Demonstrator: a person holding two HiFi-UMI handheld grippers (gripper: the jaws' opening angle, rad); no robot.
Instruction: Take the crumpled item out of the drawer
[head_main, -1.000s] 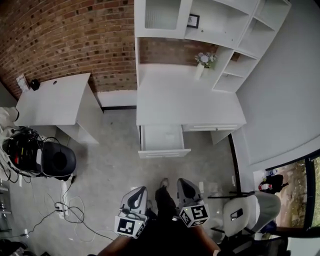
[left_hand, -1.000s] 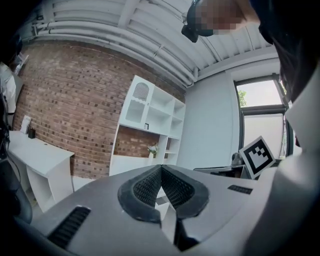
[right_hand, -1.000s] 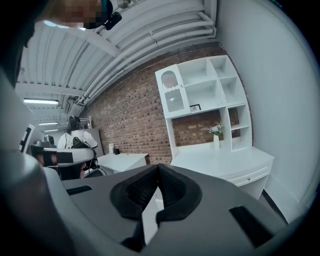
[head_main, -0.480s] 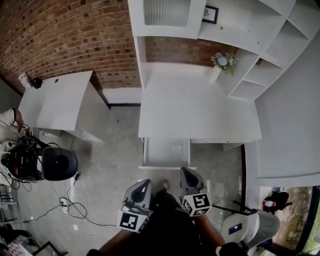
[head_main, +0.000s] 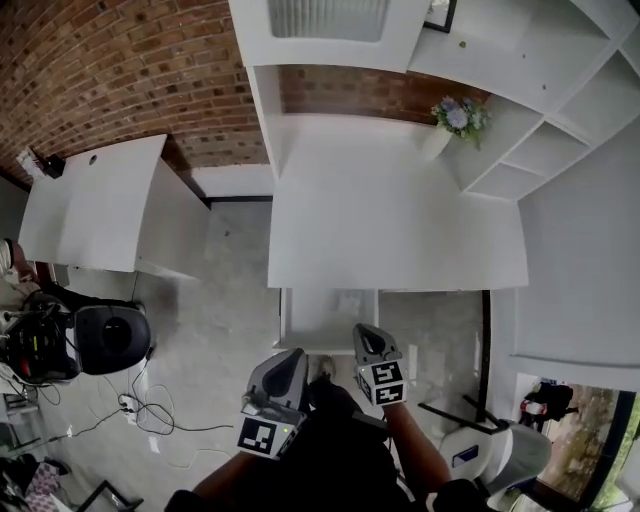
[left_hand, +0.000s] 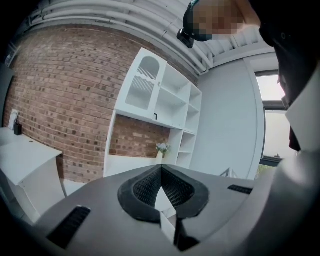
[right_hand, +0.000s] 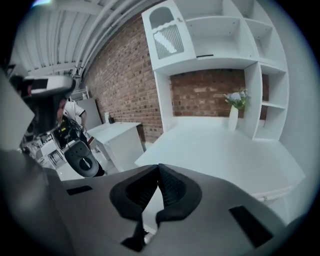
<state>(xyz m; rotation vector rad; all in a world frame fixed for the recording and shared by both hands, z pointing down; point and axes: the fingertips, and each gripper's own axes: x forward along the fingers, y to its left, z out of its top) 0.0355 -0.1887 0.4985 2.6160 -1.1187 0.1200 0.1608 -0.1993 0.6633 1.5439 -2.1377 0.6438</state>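
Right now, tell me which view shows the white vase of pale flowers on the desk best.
The right gripper view: the white vase of pale flowers stands side-on and whole on the white desk. The head view shows it from above, mostly blooms; the left gripper view shows it tiny and far.

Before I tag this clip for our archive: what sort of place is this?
Probably a home office or study: a white desk with shelves, set against a brick wall, and a black chair nearby.
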